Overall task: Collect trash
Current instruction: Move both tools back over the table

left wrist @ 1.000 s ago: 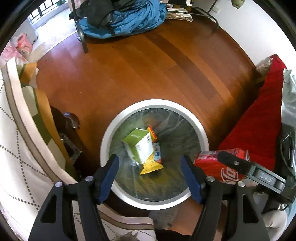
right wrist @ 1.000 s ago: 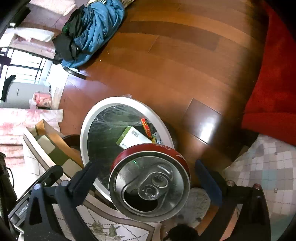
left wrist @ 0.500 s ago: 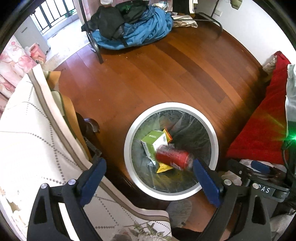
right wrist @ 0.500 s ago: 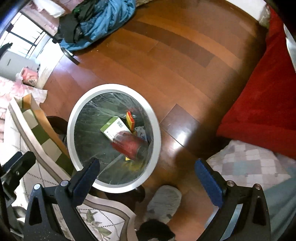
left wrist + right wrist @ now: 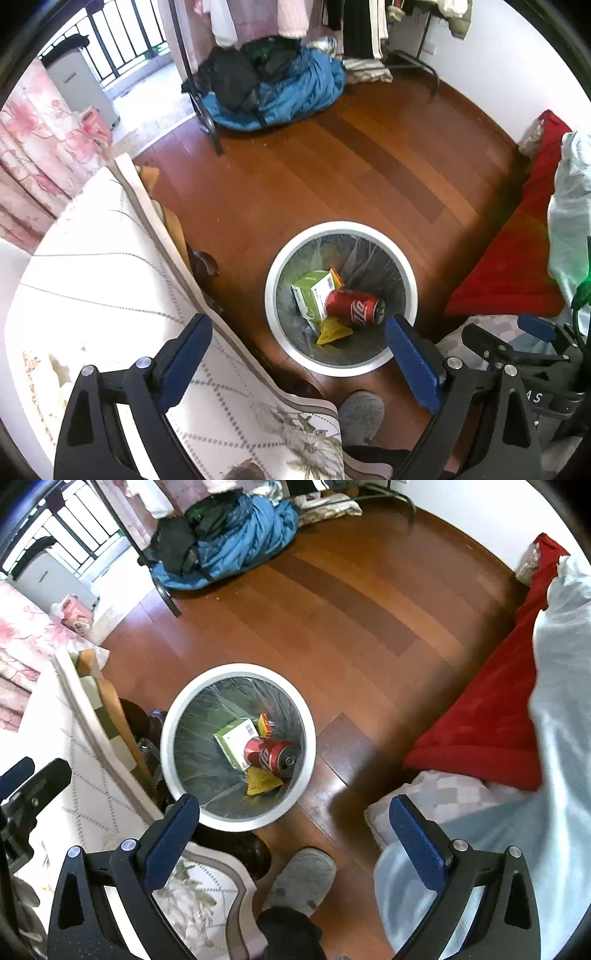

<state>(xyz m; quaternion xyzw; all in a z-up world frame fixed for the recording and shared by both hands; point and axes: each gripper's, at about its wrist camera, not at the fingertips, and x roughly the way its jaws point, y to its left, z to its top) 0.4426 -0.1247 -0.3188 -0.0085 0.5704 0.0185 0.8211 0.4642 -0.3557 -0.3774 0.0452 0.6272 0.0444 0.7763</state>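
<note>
Left wrist view: can (image 5: 355,307) lies inside bin (image 5: 412,284), against box (image 5: 311,295). Left gripper (image 5: 297,363) and right gripper (image 5: 294,843) both spread, empty. Risk: a low pass could clip the rim and tip the bin.

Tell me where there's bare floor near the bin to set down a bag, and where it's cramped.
Free: the wood floor beyond the trash bin, between the blue clothes pile and the red blanket. Crowded: the bin's near side, hemmed by the patterned bedding, a grey slipper and the checked cushion.
</note>
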